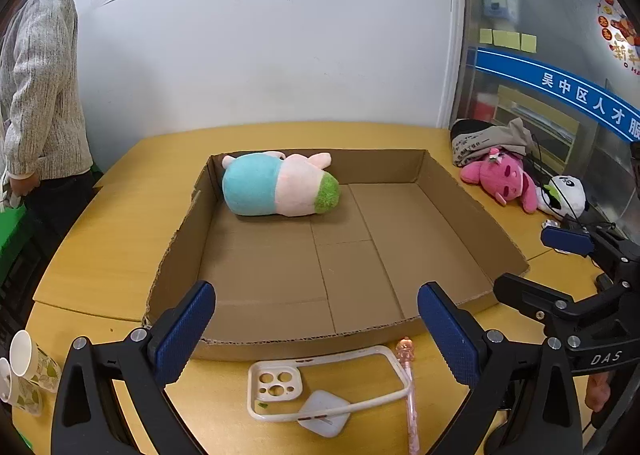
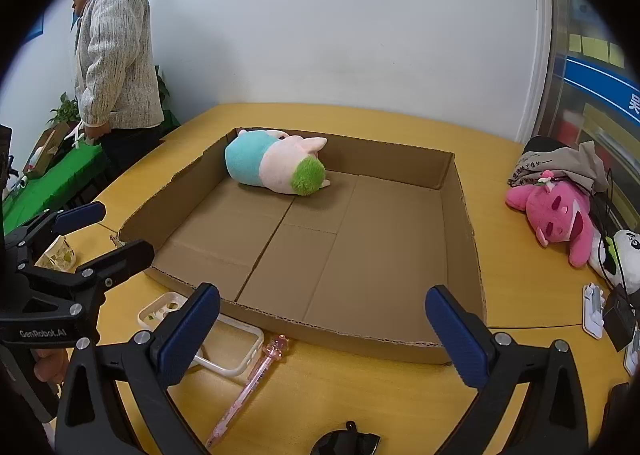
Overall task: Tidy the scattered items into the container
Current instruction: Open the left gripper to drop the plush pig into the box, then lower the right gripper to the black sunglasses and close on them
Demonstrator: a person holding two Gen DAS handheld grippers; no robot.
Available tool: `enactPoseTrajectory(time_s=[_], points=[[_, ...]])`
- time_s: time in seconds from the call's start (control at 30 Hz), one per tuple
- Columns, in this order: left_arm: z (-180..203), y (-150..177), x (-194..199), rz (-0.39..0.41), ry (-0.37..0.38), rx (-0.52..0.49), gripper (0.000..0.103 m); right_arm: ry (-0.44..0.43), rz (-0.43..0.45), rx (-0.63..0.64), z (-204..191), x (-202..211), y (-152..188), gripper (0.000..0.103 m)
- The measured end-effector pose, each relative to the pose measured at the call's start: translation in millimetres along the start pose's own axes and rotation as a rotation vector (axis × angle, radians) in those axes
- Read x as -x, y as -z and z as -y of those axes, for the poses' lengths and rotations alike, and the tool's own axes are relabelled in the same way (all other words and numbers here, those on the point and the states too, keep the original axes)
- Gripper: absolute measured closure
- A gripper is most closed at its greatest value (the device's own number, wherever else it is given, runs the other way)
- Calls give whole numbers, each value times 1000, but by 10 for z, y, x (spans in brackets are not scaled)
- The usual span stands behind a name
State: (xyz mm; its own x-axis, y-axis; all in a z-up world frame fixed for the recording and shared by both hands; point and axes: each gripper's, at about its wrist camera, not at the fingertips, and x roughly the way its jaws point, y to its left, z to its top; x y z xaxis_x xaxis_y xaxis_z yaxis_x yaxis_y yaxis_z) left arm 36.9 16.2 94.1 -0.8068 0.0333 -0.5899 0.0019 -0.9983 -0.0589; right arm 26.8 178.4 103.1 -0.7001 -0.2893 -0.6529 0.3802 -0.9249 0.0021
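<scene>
- Two sets of tongs in play, both spread wide with nothing between the pads: left tongs (image 1: 316,329) and right tongs (image 2: 323,329) both hang over the near edge of the box (image 1: 280,339), pointing into it.
- From the left wrist view the right tongs (image 1: 532,263) also show up off the box's right near corner, jaws apart, nothing in them. From the right wrist view the left tongs (image 2: 104,229) sit off the box's left near corner, same deal.
- That box is a shallow open cardboard tray sitting on the yellow bench (image 1: 120,215).
- One plush (image 1: 276,185) is already inside, lying on its side at the box's far left corner, touching the back wall. Blue body, pale pink middle, green fuzzy end.
- Just outside the box's near wall on the bench: a white phone case (image 1: 328,387), a small whitish square pad (image 1: 324,413) under the case's lower edge, and a pink pen (image 1: 410,395) just beside the case's right side.
- Right of the box, well apart from it: a pink plush (image 2: 560,215) with a grey cloth bag (image 2: 560,159) behind it, and a panda plush (image 2: 624,259) next to the pink one.
- Left of the box: paper cups (image 1: 28,371) on their sides at the bench edge.
- Guy in a grey sweater (image 2: 116,55) stands beyond the box's far left, by the white wall.
</scene>
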Motion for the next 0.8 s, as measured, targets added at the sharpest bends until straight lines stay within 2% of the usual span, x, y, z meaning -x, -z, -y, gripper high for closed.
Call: enactPoseTrajectory(time_s=[0.47, 0.8], points=[[67, 59, -29, -16, -8, 1, 0, 7, -25, -11, 52, -42, 94, 1], [161, 152, -32, -41, 27, -23, 0, 6, -49, -11, 157, -64, 183, 1]])
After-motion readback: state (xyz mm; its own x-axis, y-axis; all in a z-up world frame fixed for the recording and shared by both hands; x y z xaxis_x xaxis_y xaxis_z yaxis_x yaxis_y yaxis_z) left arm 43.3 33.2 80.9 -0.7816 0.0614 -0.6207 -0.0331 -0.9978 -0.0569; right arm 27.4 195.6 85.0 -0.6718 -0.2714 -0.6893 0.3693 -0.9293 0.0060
